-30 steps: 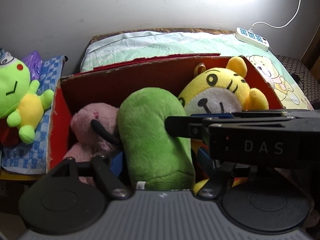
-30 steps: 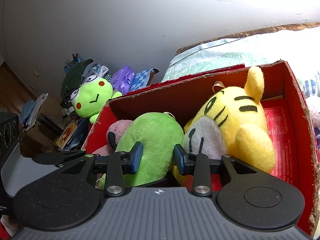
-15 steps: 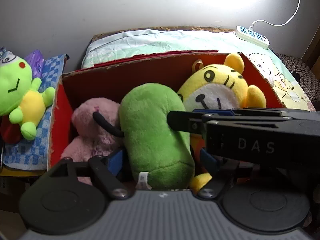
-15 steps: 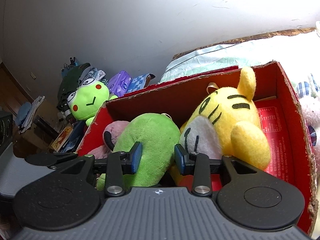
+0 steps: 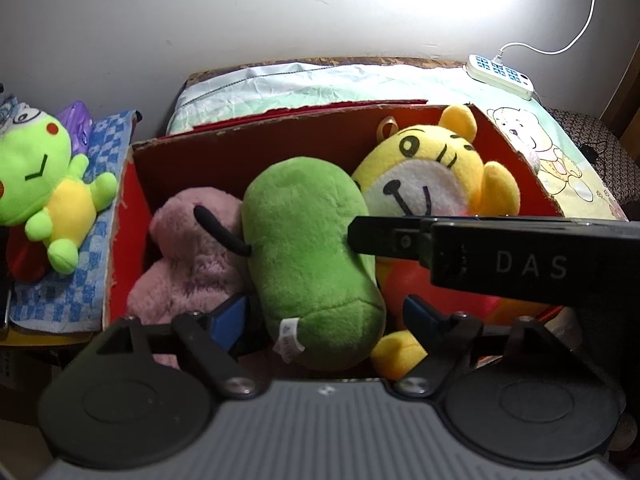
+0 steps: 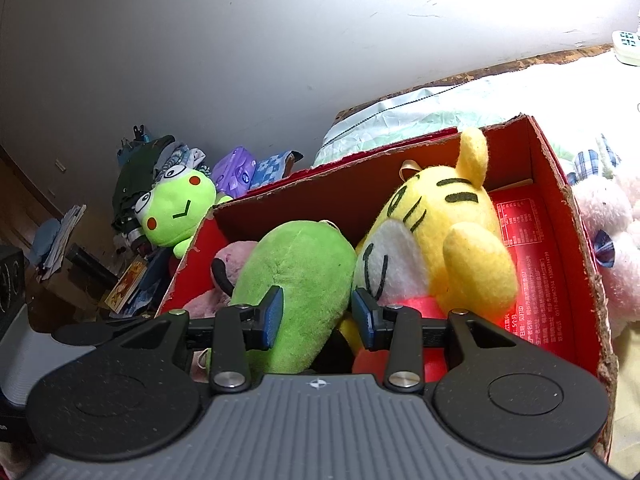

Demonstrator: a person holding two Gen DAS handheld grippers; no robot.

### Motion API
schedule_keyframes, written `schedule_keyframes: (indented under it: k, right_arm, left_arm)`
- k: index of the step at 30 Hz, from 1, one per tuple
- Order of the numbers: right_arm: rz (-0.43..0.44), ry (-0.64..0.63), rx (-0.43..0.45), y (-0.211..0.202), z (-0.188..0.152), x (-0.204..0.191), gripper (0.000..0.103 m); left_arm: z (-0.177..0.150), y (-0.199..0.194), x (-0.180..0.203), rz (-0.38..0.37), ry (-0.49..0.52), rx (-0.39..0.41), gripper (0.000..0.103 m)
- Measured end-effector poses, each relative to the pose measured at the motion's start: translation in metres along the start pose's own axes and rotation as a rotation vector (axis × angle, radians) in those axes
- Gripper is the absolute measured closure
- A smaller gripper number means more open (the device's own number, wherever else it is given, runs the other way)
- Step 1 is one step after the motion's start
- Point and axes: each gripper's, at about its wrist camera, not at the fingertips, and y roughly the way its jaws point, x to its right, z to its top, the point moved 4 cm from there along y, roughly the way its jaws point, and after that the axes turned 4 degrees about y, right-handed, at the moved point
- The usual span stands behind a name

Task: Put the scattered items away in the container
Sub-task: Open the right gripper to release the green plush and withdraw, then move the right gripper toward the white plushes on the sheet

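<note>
Now your left gripper (image 5: 324, 320) stands released astride the green plush's (image 5: 312, 256) near end in the red box (image 5: 128, 208), its long axis running away from you, while your right gripper (image 6: 316, 316), half-parted, grasps nothing beside it.

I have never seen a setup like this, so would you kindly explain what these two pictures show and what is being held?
There is no robot: a person holds a two-finger gripper in each hand, each carrying a forward-looking camera. One picture looks along the left gripper, the other along the right gripper. Both are open over a red cardboard box and hold nothing. The black bar crossing the left view is the right gripper seen from the side. Inside the box lie a pink plush toy, a green bean-shaped plush and a yellow striped tiger plush. A bright green frog plush lies outside, on a blue checked cloth.
</note>
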Motion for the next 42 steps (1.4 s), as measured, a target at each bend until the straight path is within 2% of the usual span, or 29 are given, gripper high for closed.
schedule_keyframes:
  k: [5,7,15,25,35,42]
  right_arm:
    - [-0.021,0.004,0.019,-0.012,-0.005,-0.003,0.059]
    - [-0.028,0.016,0.037,-0.019,-0.006,-0.003,0.059]
    - [-0.055,0.003,0.087,-0.053,-0.016,-0.009,0.059]
    - [-0.028,0.004,0.124,-0.1,-0.028,0.001,0.059]
    - [0.002,0.038,0.097,-0.142,-0.021,0.052,0.059]
    - [-0.026,0.034,0.082,-0.17,-0.007,0.095,0.059]
  left_arm:
    - [-0.003,-0.009,0.004,0.022,0.006,0.008,0.014]
    - [-0.004,-0.012,0.005,0.033,0.008,0.013,0.01]
    - [-0.012,-0.031,0.01,0.035,0.012,0.053,0.01]
    - [-0.007,-0.046,0.054,0.028,0.073,0.093,0.011]
    - [0.004,-0.044,0.111,0.09,0.092,0.088,0.011]
    - [0.023,-0.039,0.157,0.116,0.096,0.094,0.011]
